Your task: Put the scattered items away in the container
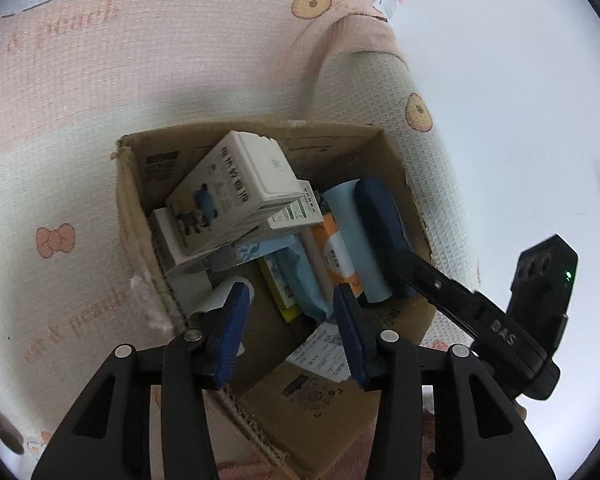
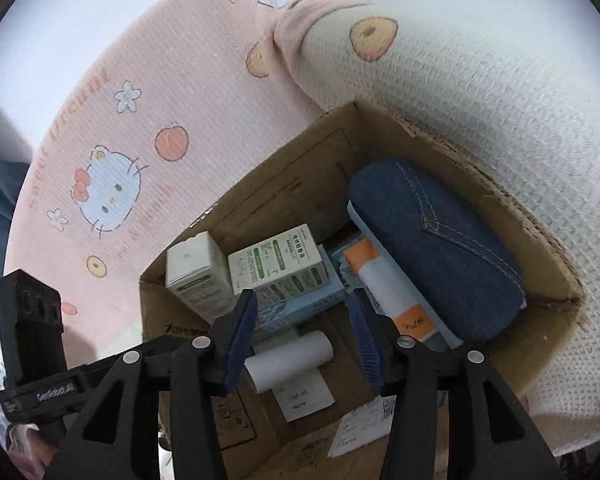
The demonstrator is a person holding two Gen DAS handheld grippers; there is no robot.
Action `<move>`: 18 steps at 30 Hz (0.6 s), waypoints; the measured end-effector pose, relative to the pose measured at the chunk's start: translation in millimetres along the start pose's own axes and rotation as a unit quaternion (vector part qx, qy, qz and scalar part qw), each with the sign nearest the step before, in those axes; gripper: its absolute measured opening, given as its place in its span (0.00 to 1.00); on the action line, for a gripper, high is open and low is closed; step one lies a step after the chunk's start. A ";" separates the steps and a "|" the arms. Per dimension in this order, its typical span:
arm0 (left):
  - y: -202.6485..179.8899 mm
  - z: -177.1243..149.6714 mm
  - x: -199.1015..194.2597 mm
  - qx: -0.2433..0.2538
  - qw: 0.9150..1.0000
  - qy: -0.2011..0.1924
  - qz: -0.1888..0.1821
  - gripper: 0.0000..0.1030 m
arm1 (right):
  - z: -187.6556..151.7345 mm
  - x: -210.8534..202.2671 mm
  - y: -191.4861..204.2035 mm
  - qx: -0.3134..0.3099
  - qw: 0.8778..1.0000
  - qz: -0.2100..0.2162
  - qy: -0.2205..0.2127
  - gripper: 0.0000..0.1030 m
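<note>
An open cardboard box [image 1: 129, 216] [image 2: 500, 200] sits on a printed blanket. Inside, a large white carton [image 1: 236, 196] lies tilted on top of a green-printed white carton [image 1: 300, 212] [image 2: 276, 264]. A denim case [image 1: 380, 216] [image 2: 436, 256] leans along the right wall, beside an orange-and-white tube [image 2: 388, 284] and a blue pack [image 1: 296, 276]. A white paper roll [image 2: 292, 360] rests on the box floor. My left gripper [image 1: 291, 300] hovers open over the box with nothing between its fingers. My right gripper [image 2: 302, 308] is also open and empty above the roll.
The pink and white cartoon-printed blanket [image 2: 112, 152] surrounds the box, with a raised fold [image 1: 364, 60] behind it. A box flap with a shipping label [image 1: 324, 354] sticks out toward me. The other gripper's black body [image 1: 500, 320] [image 2: 32, 320] crowds each view's side.
</note>
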State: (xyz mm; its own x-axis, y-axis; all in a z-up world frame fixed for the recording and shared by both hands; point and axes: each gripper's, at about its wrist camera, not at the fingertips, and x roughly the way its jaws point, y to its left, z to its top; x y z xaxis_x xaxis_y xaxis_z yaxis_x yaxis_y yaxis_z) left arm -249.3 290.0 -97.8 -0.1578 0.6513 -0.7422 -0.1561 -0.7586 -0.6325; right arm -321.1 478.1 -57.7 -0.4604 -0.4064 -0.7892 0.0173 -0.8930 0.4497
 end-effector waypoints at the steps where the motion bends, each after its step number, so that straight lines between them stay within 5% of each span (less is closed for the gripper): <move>1: 1.5 -0.3 -1.7 -0.001 1.000 -0.001 0.000 0.46 | -2.1 -2.4 3.0 -0.005 1.000 0.001 0.001 0.44; 6: 1.9 -5.4 -10.3 0.012 1.000 -0.004 0.014 0.46 | -18.4 -10.3 24.2 -0.036 0.999 0.001 0.017 0.45; 10: -1.2 -11.6 -13.6 0.033 0.999 -0.001 0.037 0.42 | -34.0 3.9 25.0 -0.008 0.996 -0.002 0.094 0.44; 13: -2.0 -13.9 -12.7 0.044 0.998 0.007 0.042 0.19 | -38.3 20.8 22.5 0.034 0.988 0.052 0.143 0.20; 18: -5.2 -6.0 -2.2 0.065 0.995 0.038 0.064 0.13 | -42.5 60.6 27.8 0.066 0.972 0.060 0.216 0.18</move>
State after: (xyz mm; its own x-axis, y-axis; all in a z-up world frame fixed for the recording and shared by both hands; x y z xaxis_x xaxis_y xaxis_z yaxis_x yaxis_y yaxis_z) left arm -242.3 292.4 -94.3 -0.1112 0.5434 -0.8320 -0.2648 -0.8232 -0.5023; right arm -310.9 420.4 -110.7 -0.0461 -0.5741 -0.8175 -0.0786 -0.8137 0.5759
